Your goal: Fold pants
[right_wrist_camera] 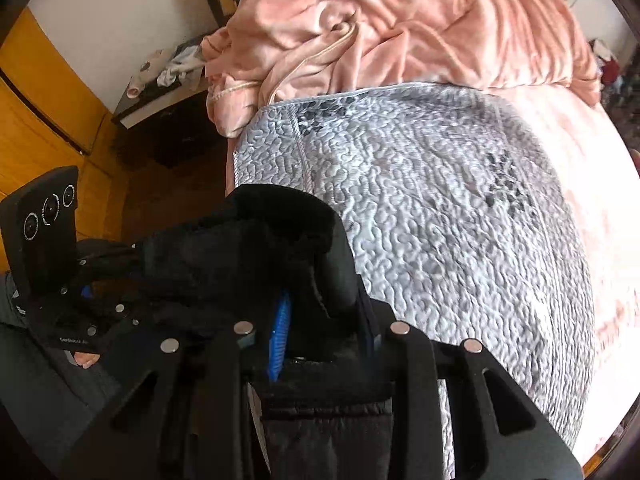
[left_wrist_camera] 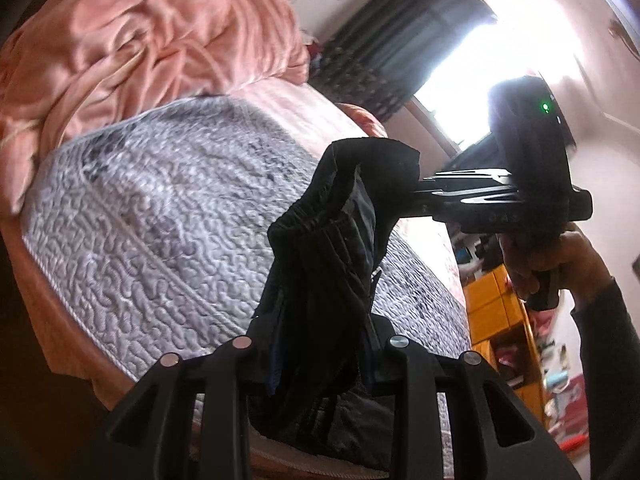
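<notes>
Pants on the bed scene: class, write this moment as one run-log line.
stage: lift | left gripper: shut on pants | right gripper: shut on pants | pants: held above grey quilt | pink blanket: bunched behind

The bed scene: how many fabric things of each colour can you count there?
Black: 1, the pants, held up between both hand-held grippers, left and right.
Pink: 2, the crumpled blanket and the sheet under the quilt.
Grey: 1, the quilted cover.
Total: 4.
</notes>
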`<state>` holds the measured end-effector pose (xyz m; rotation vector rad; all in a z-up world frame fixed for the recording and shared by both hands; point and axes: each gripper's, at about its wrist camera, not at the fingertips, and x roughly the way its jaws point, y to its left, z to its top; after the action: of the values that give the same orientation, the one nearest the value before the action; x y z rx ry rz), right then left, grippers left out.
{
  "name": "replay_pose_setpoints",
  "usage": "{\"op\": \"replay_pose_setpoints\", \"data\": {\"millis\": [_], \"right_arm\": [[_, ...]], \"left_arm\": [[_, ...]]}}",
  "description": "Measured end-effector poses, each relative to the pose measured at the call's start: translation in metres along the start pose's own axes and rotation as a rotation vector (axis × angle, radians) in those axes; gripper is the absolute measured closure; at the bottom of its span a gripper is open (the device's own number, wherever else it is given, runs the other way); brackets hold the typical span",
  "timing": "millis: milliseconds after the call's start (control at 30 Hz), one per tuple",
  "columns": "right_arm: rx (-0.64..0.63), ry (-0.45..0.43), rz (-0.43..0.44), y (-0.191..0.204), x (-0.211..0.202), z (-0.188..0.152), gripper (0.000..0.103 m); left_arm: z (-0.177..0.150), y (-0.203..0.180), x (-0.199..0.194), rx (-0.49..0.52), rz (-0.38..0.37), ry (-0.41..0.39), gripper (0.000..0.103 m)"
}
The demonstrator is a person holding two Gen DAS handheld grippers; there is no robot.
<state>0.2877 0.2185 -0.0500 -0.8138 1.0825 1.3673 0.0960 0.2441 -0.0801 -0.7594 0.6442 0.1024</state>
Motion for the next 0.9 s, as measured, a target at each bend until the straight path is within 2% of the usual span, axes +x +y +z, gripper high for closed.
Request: {"op": "replay_pose_setpoints", "data": {"millis": [333, 900], "right_arm": [[0.039, -0.066, -0.047, 0.000, -0.055, -0.059, 0.074], [0.101, -0.154, -0.081, -0.005, -0.096, -0.131, 0.074]], "left_arm": [[-0.021, -0.077, -0.009, 0.172, -0.020, 0.010, 0.074], [-0.048, -0.143, -0.003, 0.316, -0.027, 0.044, 0.074]]}}
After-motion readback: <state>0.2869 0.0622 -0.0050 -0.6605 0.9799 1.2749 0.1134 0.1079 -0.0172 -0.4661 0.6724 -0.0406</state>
